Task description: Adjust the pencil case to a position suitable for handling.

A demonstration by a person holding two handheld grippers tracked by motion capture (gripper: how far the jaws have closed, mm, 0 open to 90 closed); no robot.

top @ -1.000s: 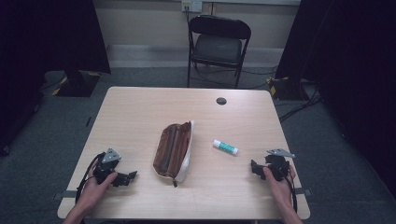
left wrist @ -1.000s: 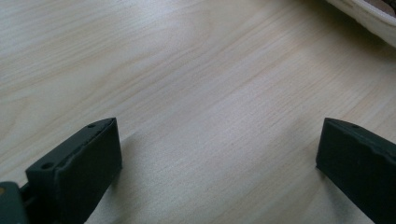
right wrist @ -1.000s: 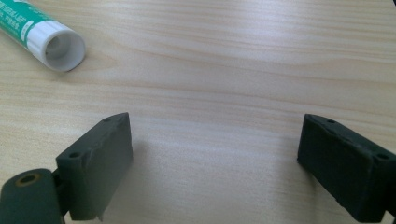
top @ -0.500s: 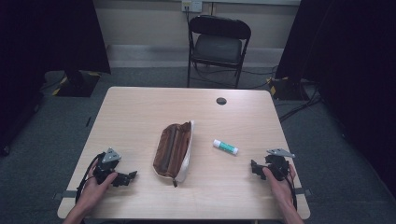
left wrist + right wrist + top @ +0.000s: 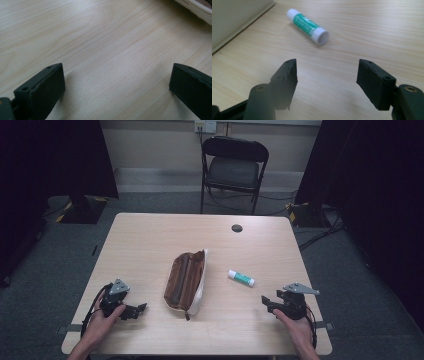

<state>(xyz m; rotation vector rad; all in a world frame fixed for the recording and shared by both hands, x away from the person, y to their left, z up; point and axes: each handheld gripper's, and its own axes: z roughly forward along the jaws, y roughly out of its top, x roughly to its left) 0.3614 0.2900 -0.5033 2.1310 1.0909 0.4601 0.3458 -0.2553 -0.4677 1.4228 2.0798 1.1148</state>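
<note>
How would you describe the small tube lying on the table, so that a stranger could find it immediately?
On the light wooden table, look just right of the open brown pencil case in the middle. There lies the glue stick, on its side. It is a short white cylinder with a green label.

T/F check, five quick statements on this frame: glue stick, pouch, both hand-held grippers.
1. The glue stick lies on the table, right of the pouch. True.
2. The right hand-held gripper is clamped on the glue stick. False: its jaws have just been closing but have nothing between them; the stick lies ahead of them.
3. The left hand-held gripper is open over bare wood. True.
4. The pouch is zipped shut. False: it lies open, brown lining showing.
5. The glue stick stands upright. False: it lies on its side.
</note>
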